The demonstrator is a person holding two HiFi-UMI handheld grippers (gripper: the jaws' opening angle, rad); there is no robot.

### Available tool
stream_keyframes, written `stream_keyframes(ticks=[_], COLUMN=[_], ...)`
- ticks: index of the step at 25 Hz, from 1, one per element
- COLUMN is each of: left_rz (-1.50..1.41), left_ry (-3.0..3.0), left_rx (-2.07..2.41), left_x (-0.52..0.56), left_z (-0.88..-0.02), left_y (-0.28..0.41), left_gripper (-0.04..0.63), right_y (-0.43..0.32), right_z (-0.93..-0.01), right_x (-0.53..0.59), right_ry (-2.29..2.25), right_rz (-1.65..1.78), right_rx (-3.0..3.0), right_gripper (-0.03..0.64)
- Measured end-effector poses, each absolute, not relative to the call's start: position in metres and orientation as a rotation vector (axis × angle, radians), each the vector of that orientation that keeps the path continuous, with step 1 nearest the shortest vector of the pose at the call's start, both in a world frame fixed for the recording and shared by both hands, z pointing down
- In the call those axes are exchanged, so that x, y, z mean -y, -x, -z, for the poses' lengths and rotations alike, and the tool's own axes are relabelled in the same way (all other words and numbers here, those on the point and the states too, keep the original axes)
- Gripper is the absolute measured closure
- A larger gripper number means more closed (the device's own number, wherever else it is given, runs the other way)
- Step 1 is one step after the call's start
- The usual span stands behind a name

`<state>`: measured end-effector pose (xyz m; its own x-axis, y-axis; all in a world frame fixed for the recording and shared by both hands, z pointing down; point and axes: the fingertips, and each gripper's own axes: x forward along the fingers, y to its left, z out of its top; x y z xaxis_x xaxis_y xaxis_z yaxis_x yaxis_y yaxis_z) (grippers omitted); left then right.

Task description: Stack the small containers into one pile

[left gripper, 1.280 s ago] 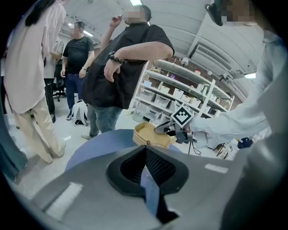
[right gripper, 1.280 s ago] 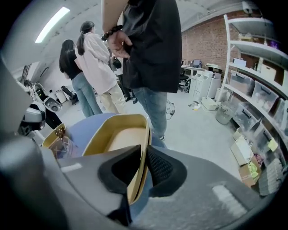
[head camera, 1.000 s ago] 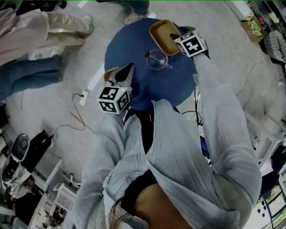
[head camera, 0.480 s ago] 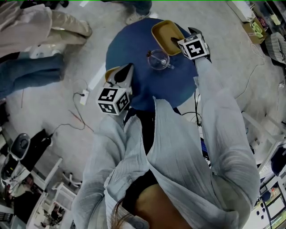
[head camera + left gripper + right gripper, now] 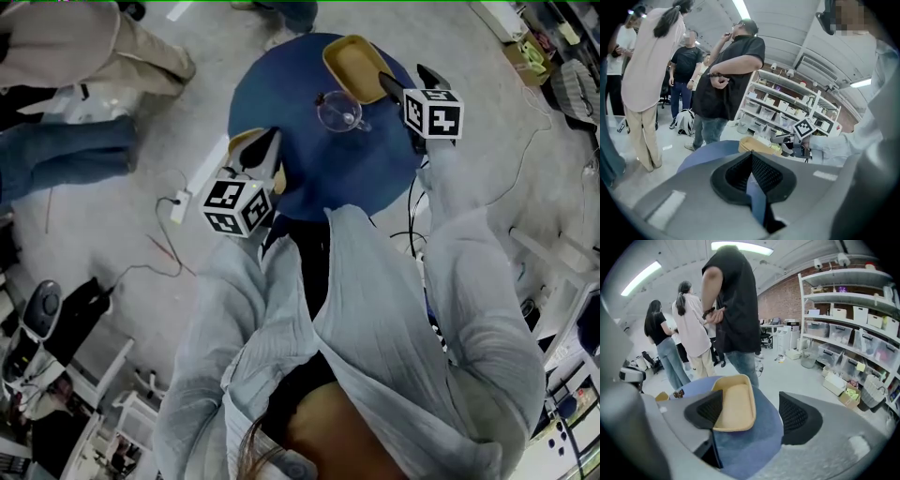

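Blue round table [image 5: 319, 178] on a grey concrete floor [image 5: 187, 103]; storage shelves [image 5: 853, 348] and standing people [image 5: 731, 310] surround it. An empty yellow tray [image 5: 356, 66] lies at its far side, with a clear cup [image 5: 339, 112] just beside it. The right gripper [image 5: 751, 411] is closing, its jaws still spread and clear of the tray. The left gripper [image 5: 751, 159], its jaws pressed together, hovers over a small yellow container [image 5: 242, 142].

The right tool [image 5: 405, 79] has come off the rim of the yellow tray [image 5: 354, 62] and drawn back toward the 4 o'clock edge of the counter [image 5: 309, 164]. Its jaws, sprung wide since then, are now closing slightly on nothing, with the tray just ahead of them.
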<state>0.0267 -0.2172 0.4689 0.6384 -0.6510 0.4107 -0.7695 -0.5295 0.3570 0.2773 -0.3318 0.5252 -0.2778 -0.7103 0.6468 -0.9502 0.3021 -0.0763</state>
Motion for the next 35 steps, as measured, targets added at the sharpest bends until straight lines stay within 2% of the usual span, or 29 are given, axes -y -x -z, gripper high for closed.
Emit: stream_keyframes(ticks=[10, 16, 27, 35], left_rz=[-0.257, -0.242, -0.271, -0.272], left_ry=[-2.405, -2.429, -2.432, -2.386], left_rx=[1.021, 0.998, 1.003, 1.068], left_x=[0.18, 0.162, 0.135, 0.122], left_z=[-0.454, -0.451, -0.462, -0.471], left_y=[-0.009, 0.004, 0.047, 0.08], left_gripper=[0.584, 0.584, 0.584, 0.584], right_y=[-0.267, -0.249, -0.212, -0.169], right_z=[-0.457, -0.451, -0.469, -0.491], right_x=[0.246, 0.19, 0.118, 0.112], right_ry=[-1.817, -1.918, -1.92, -1.793], right_rz=[-0.736, -0.816, -0.925, -0.988], right_rx=[2.168, 2.257, 2.251, 2.253], right_gripper=[0.241, 0.294, 0.295, 0.298])
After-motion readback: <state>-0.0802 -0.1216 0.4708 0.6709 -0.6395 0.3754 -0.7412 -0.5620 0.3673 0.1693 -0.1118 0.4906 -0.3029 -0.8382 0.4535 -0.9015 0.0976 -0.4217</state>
